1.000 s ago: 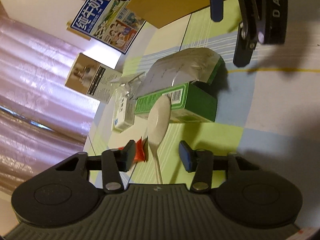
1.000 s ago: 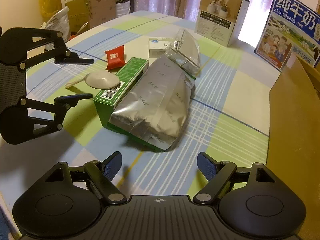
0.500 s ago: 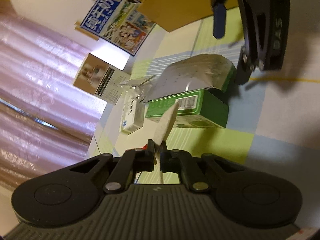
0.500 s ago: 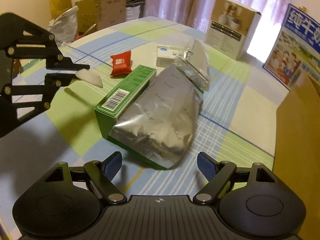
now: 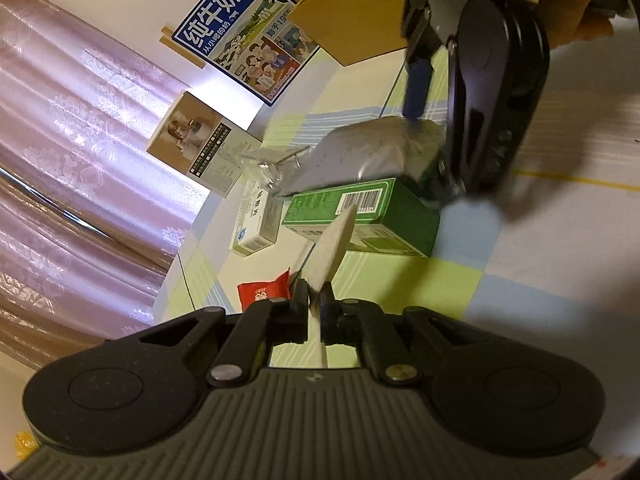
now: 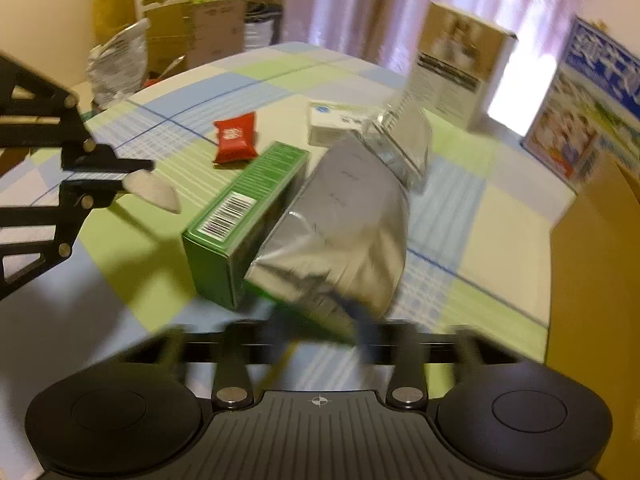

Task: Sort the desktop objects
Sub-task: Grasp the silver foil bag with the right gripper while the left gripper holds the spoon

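Left gripper clamped on the handle of the white spoon, bowl sticking out ahead of the fingers, lifted clear of the table. Right gripper jaws have just been closing; the view is motion-blurred there, fingers look pinched on the near edge of the silver foil bag, and in the left wrist view its blue pad sits on the bag's end. The bag lies draped over the green box, directly ahead of the right gripper and ahead-right of the left one. Red snack packet just left of the left gripper's fingers, flat on the table. Small white box past the green box, crumpled clear wrapper beside it. Brown cardboard box at right of the right gripper.
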A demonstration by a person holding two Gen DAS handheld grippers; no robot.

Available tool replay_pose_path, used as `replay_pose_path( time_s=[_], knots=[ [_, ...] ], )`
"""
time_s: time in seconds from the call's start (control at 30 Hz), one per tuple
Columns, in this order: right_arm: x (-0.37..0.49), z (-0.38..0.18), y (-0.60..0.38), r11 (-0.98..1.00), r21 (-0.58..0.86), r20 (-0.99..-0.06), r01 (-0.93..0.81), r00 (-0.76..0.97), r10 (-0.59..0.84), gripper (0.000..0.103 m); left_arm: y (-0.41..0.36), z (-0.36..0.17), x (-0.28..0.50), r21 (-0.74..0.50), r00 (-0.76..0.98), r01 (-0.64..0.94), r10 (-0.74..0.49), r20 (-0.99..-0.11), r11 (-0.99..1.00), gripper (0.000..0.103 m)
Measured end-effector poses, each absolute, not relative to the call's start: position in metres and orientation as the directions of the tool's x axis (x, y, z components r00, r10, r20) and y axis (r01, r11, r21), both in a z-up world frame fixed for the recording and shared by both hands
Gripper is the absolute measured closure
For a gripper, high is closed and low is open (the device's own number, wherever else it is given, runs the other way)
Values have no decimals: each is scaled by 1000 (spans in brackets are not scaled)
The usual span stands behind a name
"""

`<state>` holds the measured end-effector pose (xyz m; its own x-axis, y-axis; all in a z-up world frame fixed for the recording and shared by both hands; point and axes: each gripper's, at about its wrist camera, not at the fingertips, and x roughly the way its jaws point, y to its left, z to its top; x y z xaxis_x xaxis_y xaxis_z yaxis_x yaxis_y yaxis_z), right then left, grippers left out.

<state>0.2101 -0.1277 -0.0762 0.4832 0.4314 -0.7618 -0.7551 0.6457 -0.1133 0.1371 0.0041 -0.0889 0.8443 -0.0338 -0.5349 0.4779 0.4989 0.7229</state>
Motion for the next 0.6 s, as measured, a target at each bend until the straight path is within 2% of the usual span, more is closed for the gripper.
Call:
replay_pose_path(
  time_s=[0.03, 0.2, 0.23, 0.3, 0.33, 0.37, 0.6],
  knots=[
    [213, -75, -133, 667, -103, -769, -738, 484, 417, 96, 4, -89, 136, 722, 844, 478, -33, -536, 501, 100],
    [224, -67, -162, 744, -95, -791, -661, 503, 347, 95, 1, -88, 131, 712, 841, 481, -40, -539, 511, 100],
    [223, -63, -165, 744, -91, -789, -662, 504, 352, 91, 1, -87, 130, 710, 841, 481, -40, -540, 514, 100],
    [221, -52, -168, 735, -95, -773, -671, 515, 371, 68, 0, -86, 130, 705, 840, 479, -39, -541, 524, 100],
    [220, -48, -168, 731, -86, -768, -677, 512, 384, 48, 1, -84, 131, 701, 839, 477, -37, -543, 530, 100],
    [220, -43, -167, 728, -68, -761, -682, 507, 404, 43, 1, -83, 131, 697, 838, 475, -36, -544, 537, 100],
    [235, -30, -139, 715, -38, -753, -699, 490, 439, 42, 4, -77, 140, 700, 843, 461, -22, -538, 546, 100]
  ],
)
